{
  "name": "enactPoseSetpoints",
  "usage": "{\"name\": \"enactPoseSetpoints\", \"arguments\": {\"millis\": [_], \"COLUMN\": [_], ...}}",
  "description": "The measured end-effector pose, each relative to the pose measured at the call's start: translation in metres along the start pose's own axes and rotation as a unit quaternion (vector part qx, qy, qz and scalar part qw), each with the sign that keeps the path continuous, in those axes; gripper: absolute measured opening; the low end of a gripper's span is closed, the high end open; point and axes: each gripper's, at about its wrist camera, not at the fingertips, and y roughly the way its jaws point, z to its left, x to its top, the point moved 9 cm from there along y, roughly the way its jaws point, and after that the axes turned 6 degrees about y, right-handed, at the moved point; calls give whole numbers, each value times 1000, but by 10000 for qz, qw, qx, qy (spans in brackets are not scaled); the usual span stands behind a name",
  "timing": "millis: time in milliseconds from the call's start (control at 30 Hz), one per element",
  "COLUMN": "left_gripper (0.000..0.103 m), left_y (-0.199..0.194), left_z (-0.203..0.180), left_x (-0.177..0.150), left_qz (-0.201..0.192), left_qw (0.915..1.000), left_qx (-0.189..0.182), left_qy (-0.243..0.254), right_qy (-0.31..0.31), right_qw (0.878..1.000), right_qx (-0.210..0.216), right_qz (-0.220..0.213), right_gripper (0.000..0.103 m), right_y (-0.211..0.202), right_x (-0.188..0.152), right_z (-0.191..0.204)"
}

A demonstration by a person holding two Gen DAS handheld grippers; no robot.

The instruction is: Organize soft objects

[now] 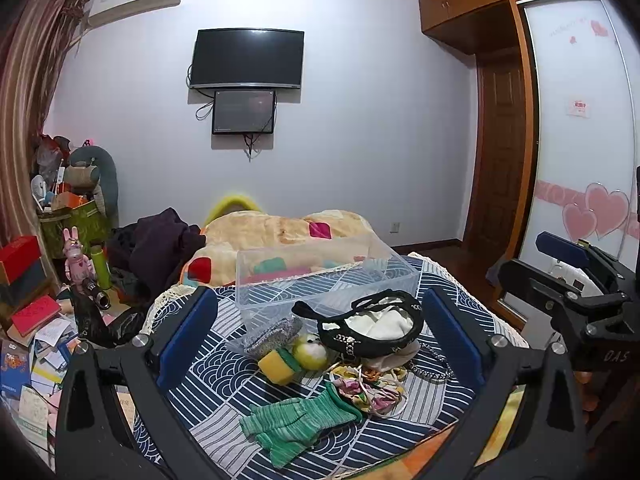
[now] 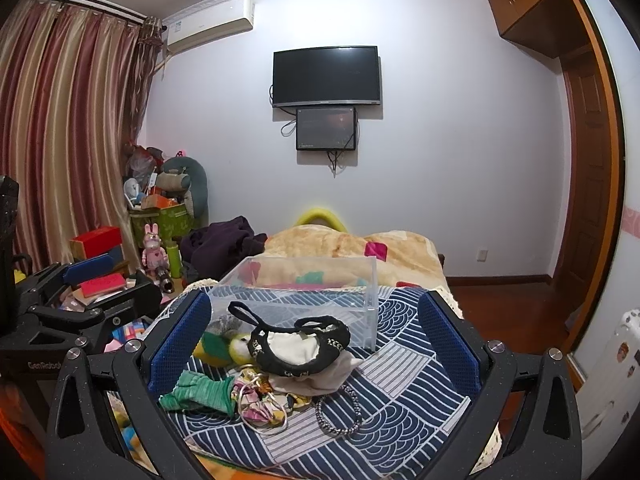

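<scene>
A pile of soft things lies on the blue patterned cloth [image 1: 224,364]: green striped gloves [image 1: 296,424], a floral cloth mask [image 1: 368,392], a yellow and green sponge [image 1: 278,364], a small yellow-green plush [image 1: 310,354], a grey knit piece [image 1: 272,332] and a black and white pouch [image 1: 376,324] with a bead chain. A clear plastic box [image 1: 320,276] stands empty behind them. My left gripper [image 1: 320,332] is open above the pile. My right gripper [image 2: 316,340] is open above the same pile; the pouch [image 2: 300,344], gloves [image 2: 200,392] and box [image 2: 304,292] show between its fingers.
A beige patchwork blanket [image 1: 280,232] and dark clothes [image 1: 160,248] lie beyond the box. Books, boxes and toys [image 1: 36,320] clutter the floor at the left. A wardrobe and door [image 1: 504,140] stand at the right. The right gripper's body [image 1: 580,300] is at the left view's right edge.
</scene>
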Motion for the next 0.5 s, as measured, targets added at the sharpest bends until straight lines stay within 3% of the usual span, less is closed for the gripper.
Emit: {"name": "enactPoseSetpoints", "arguments": {"millis": [100,200,400,500], "left_gripper": [103,103,103,91], "left_y": [2,8,37,52], "left_z": [0,3,17,28], "left_x": [0,-5,-30,-41], "left_qz": [21,74,479,700], "left_qw": [10000,9999,9988,9974], "left_qx": [3,104,17,25], "left_qy": [16,64,-95,-184], "right_qy": [-28,-71,24,110], "right_qw": [10000,9991,9955,9933], "right_qx": [-15,120,145,171], "right_qz": [52,412,932,1135], "right_gripper": [103,103,103,102], "right_y": [5,21,48,60], "right_x": [-3,-17,-44,-54], "right_z": [0,1,-8,-13]}}
